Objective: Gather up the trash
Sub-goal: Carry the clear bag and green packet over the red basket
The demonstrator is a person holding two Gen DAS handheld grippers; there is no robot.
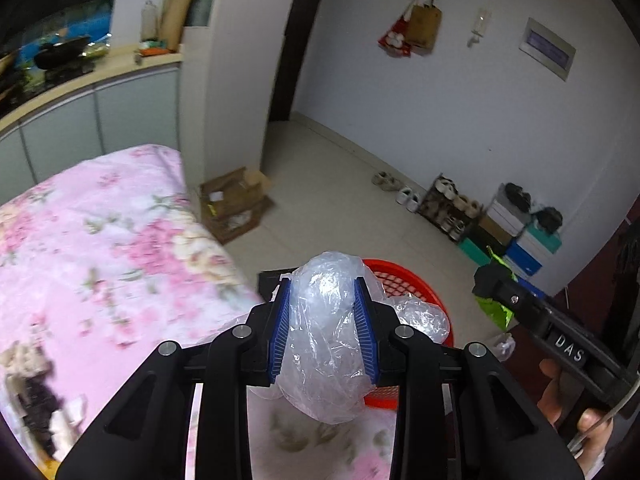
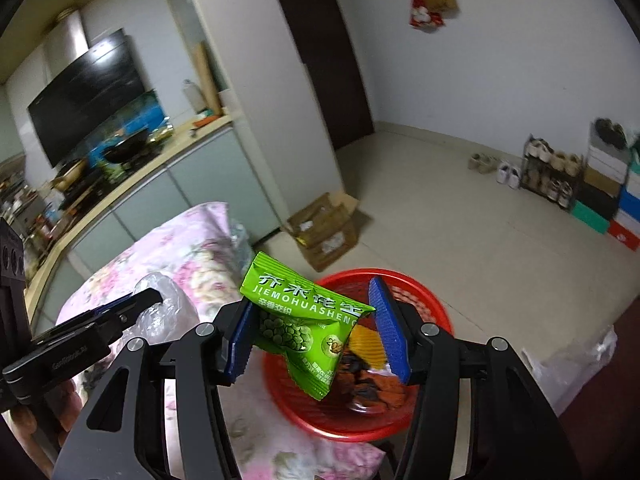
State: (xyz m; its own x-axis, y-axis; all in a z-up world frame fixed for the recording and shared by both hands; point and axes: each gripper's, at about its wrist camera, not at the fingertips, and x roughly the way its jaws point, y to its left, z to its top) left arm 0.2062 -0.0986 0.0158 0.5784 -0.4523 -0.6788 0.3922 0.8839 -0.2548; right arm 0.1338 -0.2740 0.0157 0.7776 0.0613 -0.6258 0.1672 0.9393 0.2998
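My left gripper [image 1: 323, 286] is shut on a crumpled clear plastic bag [image 1: 324, 340], which bulges out between the blue pads [image 1: 282, 320]. Just beyond it a red mesh basket [image 1: 416, 280] shows, with more clear plastic draped over its rim. My right gripper [image 2: 314, 296] is shut on a green snack packet [image 2: 304, 312], pinched across its width and hanging over the red basket [image 2: 432, 308]. Orange and brown scraps lie inside that basket. In the right wrist view the left gripper [image 2: 154, 296] is at the left with its plastic. The right gripper [image 1: 486, 276] is at the right edge of the left wrist view.
A pink floral cloth [image 1: 100, 240] covers the surface under both grippers. An open cardboard box [image 1: 236, 204] sits on the tiled floor by a white pillar. A shoe rack [image 1: 452, 208] and stacked boxes line the far wall. Another clear bag [image 2: 572, 364] lies right of the basket.
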